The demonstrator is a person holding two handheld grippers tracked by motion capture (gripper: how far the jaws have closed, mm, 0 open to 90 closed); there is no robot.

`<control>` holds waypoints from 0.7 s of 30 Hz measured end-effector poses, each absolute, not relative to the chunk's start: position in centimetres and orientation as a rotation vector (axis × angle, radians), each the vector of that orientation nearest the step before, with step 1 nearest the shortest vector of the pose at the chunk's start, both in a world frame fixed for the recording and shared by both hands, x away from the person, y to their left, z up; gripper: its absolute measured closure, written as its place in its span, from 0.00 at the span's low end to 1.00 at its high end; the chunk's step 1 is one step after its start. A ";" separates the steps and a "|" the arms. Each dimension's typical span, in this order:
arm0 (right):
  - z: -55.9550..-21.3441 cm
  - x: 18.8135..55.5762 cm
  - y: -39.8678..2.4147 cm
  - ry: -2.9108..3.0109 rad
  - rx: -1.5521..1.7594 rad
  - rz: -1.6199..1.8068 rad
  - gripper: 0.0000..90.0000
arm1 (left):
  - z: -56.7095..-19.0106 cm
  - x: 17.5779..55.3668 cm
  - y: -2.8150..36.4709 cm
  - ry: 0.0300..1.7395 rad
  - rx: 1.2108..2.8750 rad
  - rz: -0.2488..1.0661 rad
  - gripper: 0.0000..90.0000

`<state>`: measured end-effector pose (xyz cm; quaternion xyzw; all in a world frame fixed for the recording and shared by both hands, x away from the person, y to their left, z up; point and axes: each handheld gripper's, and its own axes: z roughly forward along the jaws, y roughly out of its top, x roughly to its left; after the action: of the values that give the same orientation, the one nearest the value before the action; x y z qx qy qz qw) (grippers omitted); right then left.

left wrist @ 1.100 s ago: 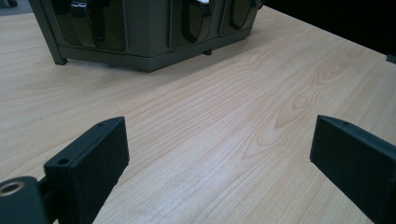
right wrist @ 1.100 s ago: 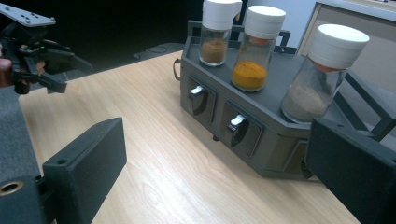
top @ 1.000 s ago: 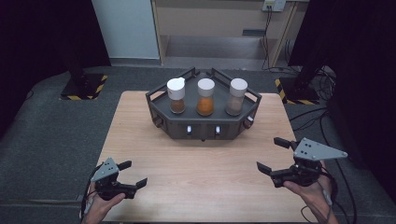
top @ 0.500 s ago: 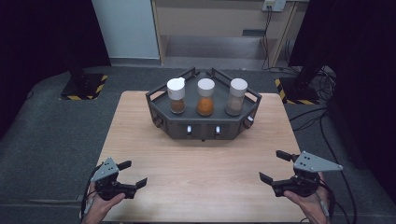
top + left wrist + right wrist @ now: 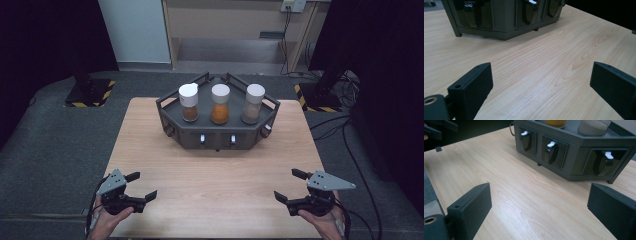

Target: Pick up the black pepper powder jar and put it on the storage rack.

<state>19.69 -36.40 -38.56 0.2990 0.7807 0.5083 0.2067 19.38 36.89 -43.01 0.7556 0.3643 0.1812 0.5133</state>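
Jars (image 5: pixel 220 104) are your nearest work: three of them, white-capped, stand upright in a row on the dark grey rack (image 5: pixel 170 111) at the far middle of the table (image 5: pixel 150 150), well apart from both of your tongs. You should expect them to be stiff, smooth-sided and probably slippery, light to middling with their powdery fill, and liable to break or spill if dropped; take one around the clear body just under the cap, squarely, rather than by the cap alone. Your left gripper (image 5: pixel 141 186) rests at the near left edge with its jaws spread wide and nothing between them, and your right gripper (image 5: pixel 291 185) sits at the near right edge, equally wide and empty. From the high view you get the whole row and the caps; from the right gripper view (image 5: pixel 539 212) you get the rack's front face with its white levers (image 5: pixel 551 144) in dark recesses, plus the bottoms of an orange and a sandy fill. From the left gripper view (image 5: pixel 541 92) you see the rack's lower front and bare wood grain.
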 end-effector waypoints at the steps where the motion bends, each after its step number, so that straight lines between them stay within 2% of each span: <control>1: -38.7 19.7 -36.4 2.174 0.840 1.420 0.07 | -43.0 19.4 36.9 0.876 1.816 0.436 0.04; 21: -40.9 20.2 -37.5 2.181 0.940 1.401 0.07 | -43.0 19.3 36.8 0.866 1.817 0.446 0.04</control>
<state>20.21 -37.53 -40.89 0.3348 0.7764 0.4987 0.1910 19.28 36.79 -43.00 0.7560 0.3602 0.1855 0.5140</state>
